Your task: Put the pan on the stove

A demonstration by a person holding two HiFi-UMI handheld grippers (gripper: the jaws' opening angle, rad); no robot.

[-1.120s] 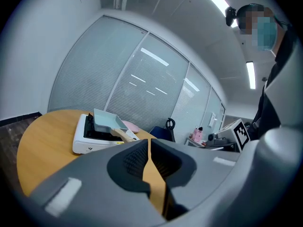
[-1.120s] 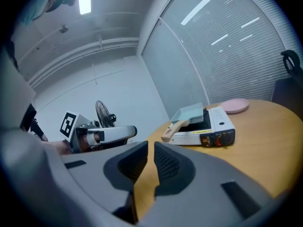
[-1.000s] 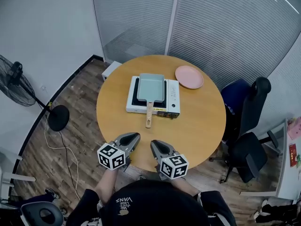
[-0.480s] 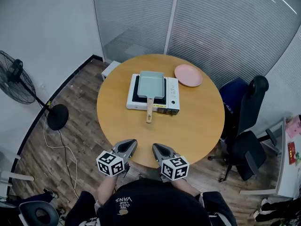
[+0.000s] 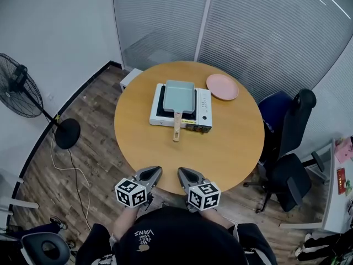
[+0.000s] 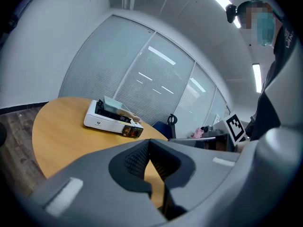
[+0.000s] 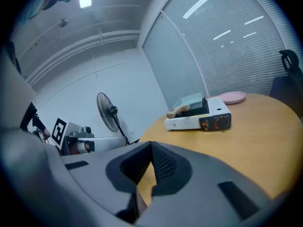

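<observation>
A pale green rectangular pan (image 5: 178, 99) with a wooden handle (image 5: 176, 129) rests on a white portable stove (image 5: 201, 118) on the round wooden table (image 5: 231, 148). The stove (image 6: 108, 120) and pan (image 6: 111, 104) also show far off in the left gripper view; the stove (image 7: 199, 118) and pan (image 7: 190, 101) show in the right gripper view too. My left gripper (image 5: 155, 170) and right gripper (image 5: 180, 171) hang side by side at the table's near edge, both shut and empty, well short of the stove.
A pink plate (image 5: 222, 86) lies on the table right of the stove. A black office chair (image 5: 289, 142) stands to the right, a floor fan (image 5: 22, 93) to the left. Frosted glass walls close off the far side.
Both grippers have drawn back a little toward the person, to the table's near edge. Pan and stove have not moved on the table.
</observation>
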